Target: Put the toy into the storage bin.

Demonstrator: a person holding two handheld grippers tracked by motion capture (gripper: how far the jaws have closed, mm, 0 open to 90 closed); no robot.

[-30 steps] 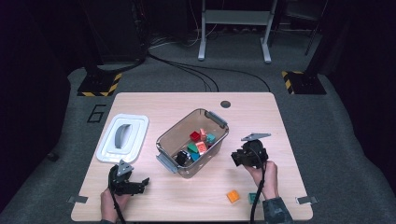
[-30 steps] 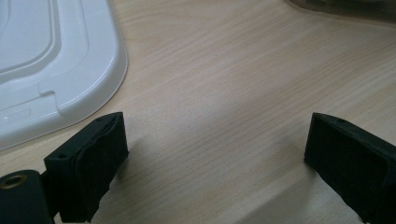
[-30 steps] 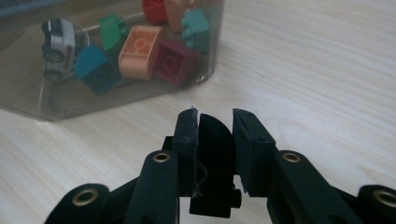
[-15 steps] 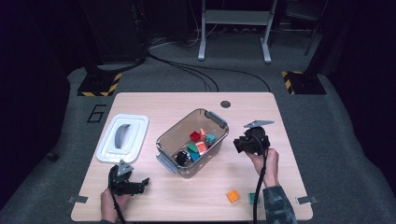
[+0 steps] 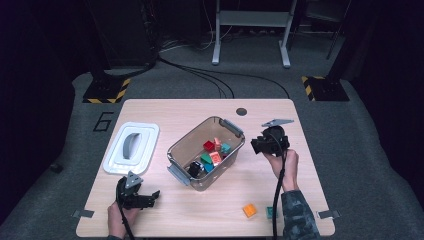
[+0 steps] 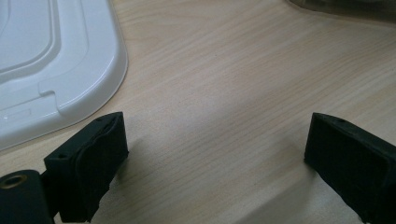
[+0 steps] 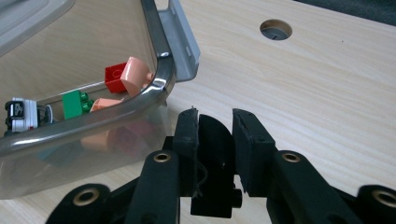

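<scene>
A clear plastic bin (image 5: 235, 131) stands mid-table with several coloured bricks and a small toy car inside. My right gripper (image 5: 257, 145) hovers just right of the bin's far corner, jaws pointing at it. In the right gripper view the right gripper (image 7: 215, 119) is shut on a black rounded piece (image 7: 215, 149), close to the bin's rim (image 7: 159, 84). My left gripper (image 5: 152, 196) rests at the table's front left. Its jaws stand open in the left gripper view, and between the tips of the left gripper (image 6: 215, 154) there is bare wood.
The bin's white lid (image 5: 132, 148) lies left of the bin, and its corner (image 6: 46, 70) is near my left jaw. An orange brick (image 5: 249, 210) and a teal brick (image 5: 270, 212) lie near the front edge. A round cable hole (image 5: 241, 111) sits at the table's back.
My right gripper has risen and moved away from the front edge toward the bin's far right corner, still holding the black piece. The left gripper has stayed put.
</scene>
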